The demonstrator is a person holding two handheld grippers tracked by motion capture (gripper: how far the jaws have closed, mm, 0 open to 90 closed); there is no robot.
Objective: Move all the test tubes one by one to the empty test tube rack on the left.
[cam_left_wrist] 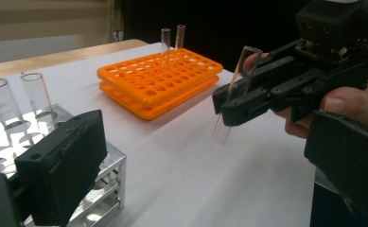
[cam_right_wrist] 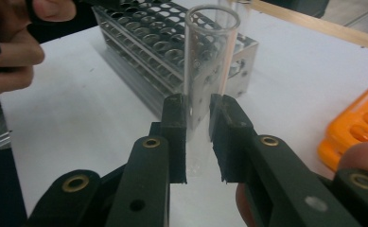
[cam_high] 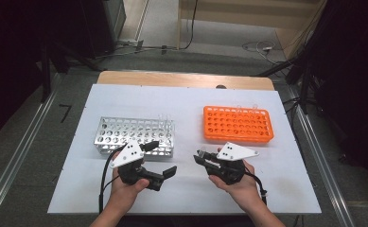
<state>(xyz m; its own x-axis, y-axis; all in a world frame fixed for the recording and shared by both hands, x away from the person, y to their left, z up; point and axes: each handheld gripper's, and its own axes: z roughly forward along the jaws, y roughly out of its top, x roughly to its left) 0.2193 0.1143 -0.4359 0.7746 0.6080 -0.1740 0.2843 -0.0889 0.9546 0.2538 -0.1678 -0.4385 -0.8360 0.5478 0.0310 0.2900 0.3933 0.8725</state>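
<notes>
A white-topped wooden table (cam_high: 181, 79) stands on grey floor (cam_high: 25, 156) amid dark surroundings.

A white board (cam_high: 186, 189) covers most of a table, whose bare wooden edge (cam_high: 186, 78) shows along the far side. 2 racks stand directly on the white surface, well apart from each other. The metal rack (cam_high: 135, 135) sits on the left half, with 2 clear tubes (cam_left_wrist: 16, 101) upright in its holes at one end. The orange rack (cam_high: 237, 124) sits on the right half, a little farther back, with 2 more clear tubes (cam_left_wrist: 172, 40) standing at its far edge.
</notes>
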